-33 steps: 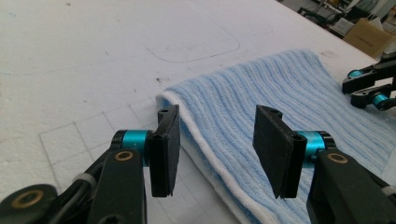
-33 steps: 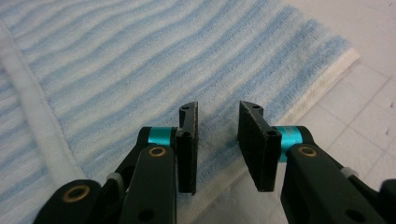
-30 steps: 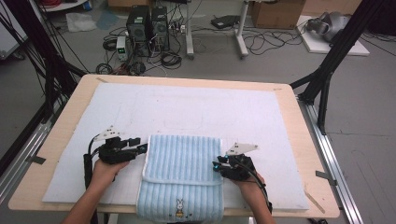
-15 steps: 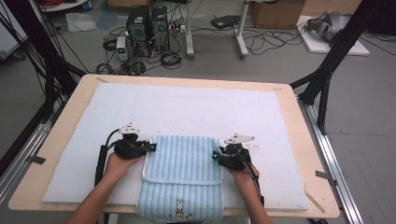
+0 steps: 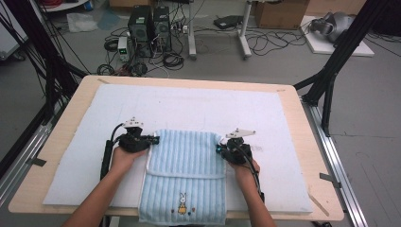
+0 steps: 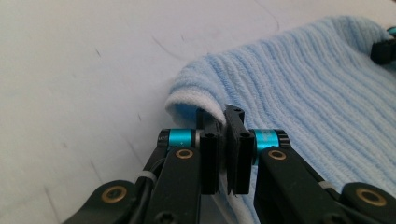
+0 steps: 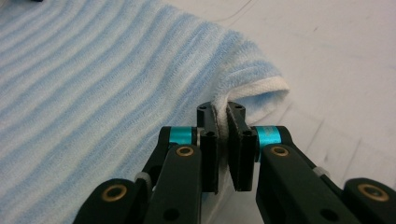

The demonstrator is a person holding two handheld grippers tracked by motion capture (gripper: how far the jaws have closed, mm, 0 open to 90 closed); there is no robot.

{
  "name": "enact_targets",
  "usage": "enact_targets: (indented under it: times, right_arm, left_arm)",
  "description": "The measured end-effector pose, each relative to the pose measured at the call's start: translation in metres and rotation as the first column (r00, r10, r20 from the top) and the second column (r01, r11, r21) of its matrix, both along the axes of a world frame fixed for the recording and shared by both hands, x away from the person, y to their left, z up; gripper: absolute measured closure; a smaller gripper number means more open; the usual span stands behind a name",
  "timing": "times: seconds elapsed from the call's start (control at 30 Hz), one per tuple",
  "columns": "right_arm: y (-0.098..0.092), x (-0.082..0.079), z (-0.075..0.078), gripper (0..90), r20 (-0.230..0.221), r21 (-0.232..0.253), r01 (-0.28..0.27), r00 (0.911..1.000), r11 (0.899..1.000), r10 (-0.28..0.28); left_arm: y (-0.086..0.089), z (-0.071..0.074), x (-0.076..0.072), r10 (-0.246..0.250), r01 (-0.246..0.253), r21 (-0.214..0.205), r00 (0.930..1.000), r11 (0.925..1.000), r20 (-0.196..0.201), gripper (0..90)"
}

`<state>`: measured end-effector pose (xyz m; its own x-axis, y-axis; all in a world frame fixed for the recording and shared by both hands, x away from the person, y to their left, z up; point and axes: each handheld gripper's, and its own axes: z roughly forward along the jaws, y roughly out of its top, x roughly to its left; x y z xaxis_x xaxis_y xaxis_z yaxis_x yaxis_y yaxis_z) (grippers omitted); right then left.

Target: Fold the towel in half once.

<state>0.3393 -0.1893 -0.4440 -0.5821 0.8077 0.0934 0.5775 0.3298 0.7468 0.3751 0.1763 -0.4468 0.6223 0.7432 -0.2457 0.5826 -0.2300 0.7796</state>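
From above, a light blue ribbed towel [image 5: 184, 177] lies folded on the white mat [image 5: 198, 111] that covers the wooden table [image 5: 312, 142], its near end hanging over the table's front edge with a small rabbit picture [image 5: 182, 204] on it. The left gripper [image 5: 152, 140] sits at the towel's far left corner and the right gripper [image 5: 219, 149] at its far right corner, each with a hand behind it. Both sets of jaws have just been closing, with towel cloth between them.

In the left gripper view, the left gripper [image 6: 223, 122] has its two black jaws pressed together on the white-bound edge of the towel [image 6: 299, 93], right at the rounded corner, which lifts a little off the mat [image 6: 84, 70]. The rest of the cloth spreads away to the right, and the tip of the other gripper shows at the far right edge.

In the right gripper view, the right gripper [image 7: 222, 114] pinches the white hem of the towel [image 7: 93, 84] just by its corner; the corner curls up beside the jaws, and the blue ribs run off to the left across the mat [image 7: 336, 56].
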Motion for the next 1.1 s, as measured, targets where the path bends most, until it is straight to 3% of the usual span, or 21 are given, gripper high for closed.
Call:
enact_targets:
  times: [0.27,0.33,0.43,0.5,0.57,0.73,0.9,0.93,1.0,1.03,1.1]
  right_arm:
    - [0.001,0.03,0.003,84.4,0.026,-0.005,0.045,0.9987,0.999,-0.045]
    - [0.002,0.039,0.004,84.3,0.037,-0.009,0.06,0.9975,0.998,-0.06]
    - [0.002,0.046,0.006,84.2,0.05,-0.005,0.067,0.9965,0.998,-0.066]
    - [0.002,0.051,0.008,84.2,0.056,-0.014,0.083,0.995,0.996,-0.082]
    - [0.003,0.058,0.012,84.2,0.064,-0.031,0.094,0.9937,0.995,-0.091]
    - [0.005,0.062,0.015,84.2,0.071,-0.03,0.108,0.9919,0.994,-0.105]
    - [0.005,0.064,0.011,83.5,0.057,-0.037,0.11,0.9925,0.993,-0.108]
    - [0.005,0.064,0.011,83.3,0.062,-0.033,0.111,0.9921,0.993,-0.109]
    - [0.006,0.063,0.011,79.7,0.058,-0.033,0.116,0.9918,0.993,-0.114]
    - [0.005,0.064,0.011,75.7,0.061,-0.031,0.117,0.9915,0.993,-0.115]
    - [0.002,0.063,0.012,61.1,0.052,-0.002,0.14,0.9888,0.99,-0.14]
  left_arm:
    - [0.0,0.007,0.026,0.024,-0.022,-0.04,0.999,0.9989,0.039,84.9]
    - [0.001,0.007,0.03,0.037,-0.033,-0.067,0.9977,0.9972,0.056,84.8]
    - [-0.001,0.007,0.038,0.034,-0.031,-0.058,0.9978,0.9979,0.057,84.7]
    - [-0.002,0.01,0.042,0.023,-0.019,-0.048,0.9966,0.9986,0.079,84.5]
    - [-0.002,0.012,0.044,0.03,-0.022,-0.067,0.9938,0.9975,0.108,84.5]
    - [-0.004,0.012,0.047,0.024,-0.019,-0.047,0.9943,0.9987,0.104,84.6]
    - [-0.003,0.011,0.048,0.033,-0.027,-0.053,0.9935,0.9982,0.109,83.5]
    - [-0.003,0.011,0.048,0.035,-0.031,-0.043,0.9939,0.9986,0.104,81.0]
    - [-0.003,0.011,0.048,0.06,-0.056,-0.048,0.9947,0.9973,0.084,66.3]
    - [-0.002,0.011,0.048,0.07,-0.067,-0.049,0.9949,0.9966,0.073,59.5]
    - [0.001,0.012,0.045,0.075,-0.071,-0.056,0.9945,0.9959,0.074,54.6]
